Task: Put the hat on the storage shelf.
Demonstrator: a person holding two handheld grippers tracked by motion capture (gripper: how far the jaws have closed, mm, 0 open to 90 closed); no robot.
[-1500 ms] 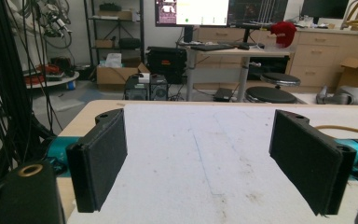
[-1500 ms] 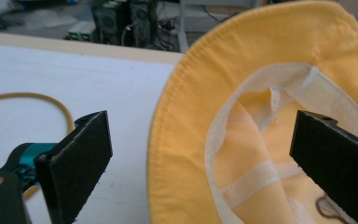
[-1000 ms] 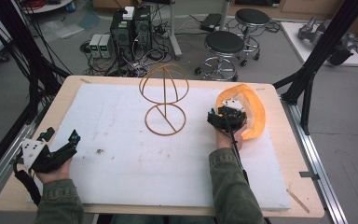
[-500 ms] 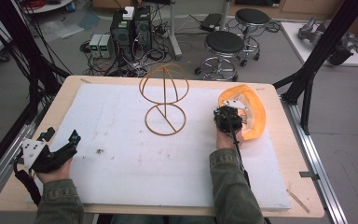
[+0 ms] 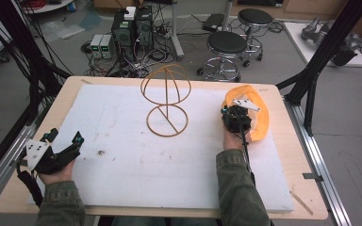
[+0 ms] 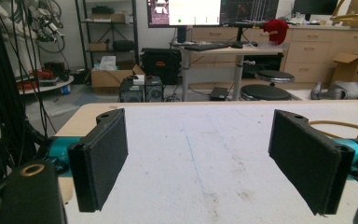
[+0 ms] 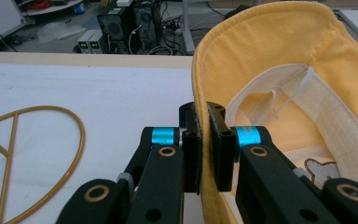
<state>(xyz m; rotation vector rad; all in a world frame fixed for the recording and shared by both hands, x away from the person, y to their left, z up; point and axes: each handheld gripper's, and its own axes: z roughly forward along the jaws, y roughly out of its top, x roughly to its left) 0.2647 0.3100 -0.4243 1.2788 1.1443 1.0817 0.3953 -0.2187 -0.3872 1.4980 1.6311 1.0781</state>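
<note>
A yellow-orange cloth hat [image 5: 254, 110] lies upside down at the right of the white mat, its pale lining [image 7: 303, 107] facing up. My right gripper [image 5: 235, 117] [image 7: 204, 149] is shut on the hat's near rim, the fabric pinched between the two black jaws. A gold wire stand [image 5: 166, 101] made of a ring base and a dome of hoops rises at the mat's middle; its base ring [image 7: 32, 154] lies left of the right gripper. My left gripper [image 5: 63, 146] [image 6: 200, 158] rests open at the mat's front left with nothing between its pads.
The white mat [image 5: 122, 155] covers most of the wooden table [image 5: 283, 155]. Black frame posts [image 5: 320, 56] stand at both sides. Stools [image 5: 226, 44], computers and cables sit on the floor beyond the far edge.
The right gripper has slid slightly right along the hat's rim and closed on it. The left gripper has stayed put.
</note>
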